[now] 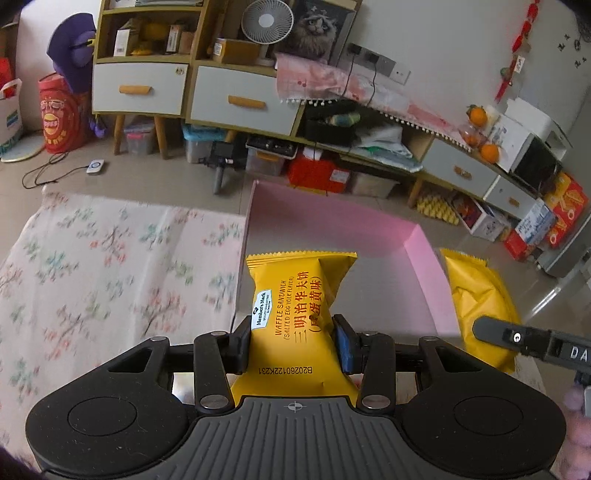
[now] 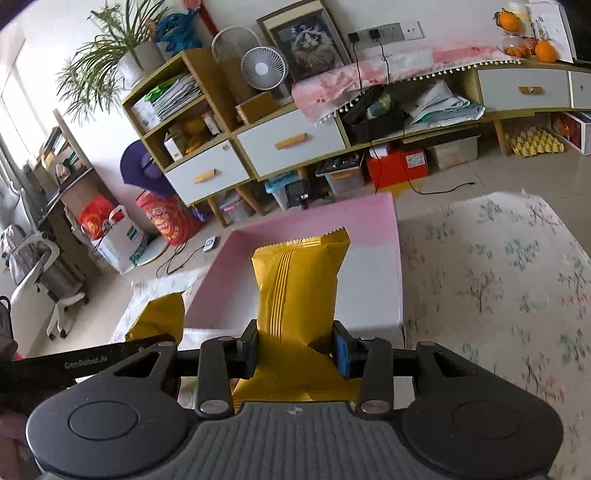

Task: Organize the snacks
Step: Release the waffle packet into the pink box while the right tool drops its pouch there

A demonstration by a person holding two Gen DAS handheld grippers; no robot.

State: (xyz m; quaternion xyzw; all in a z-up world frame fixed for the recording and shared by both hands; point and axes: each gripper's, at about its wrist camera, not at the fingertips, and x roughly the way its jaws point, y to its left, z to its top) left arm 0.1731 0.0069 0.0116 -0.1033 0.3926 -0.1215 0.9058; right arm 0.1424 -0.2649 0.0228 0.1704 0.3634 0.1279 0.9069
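Left wrist view: the left tongs are clenched on a yellow waffle sandwich packet, printed face up, its crimped far end pointing toward 12 o'clock over the open pink box. The box stands on a floral-clothed counter, whose cloth spreads out toward 9 o'clock. At 3 o'clock a second yellow packet hangs just beyond the box's right wall, with the dark body of the right tongs in front of its lower end; from this camera it cannot be told how those tongs stand. Behind, at 12 o'clock, a cabinet with white drawers lines the wall, a small fan on top. Right wrist view: the right tongs are clenched on the second yellow packet, plain seamed back facing the camera, held upright above the near edge of the pink box, which lies at 12 o'clock. At 9 o'clock the first packet shows as a yellow corner just left of the box, behind the black bar of the left tongs. The floral counter fills the view toward 3 o'clock.
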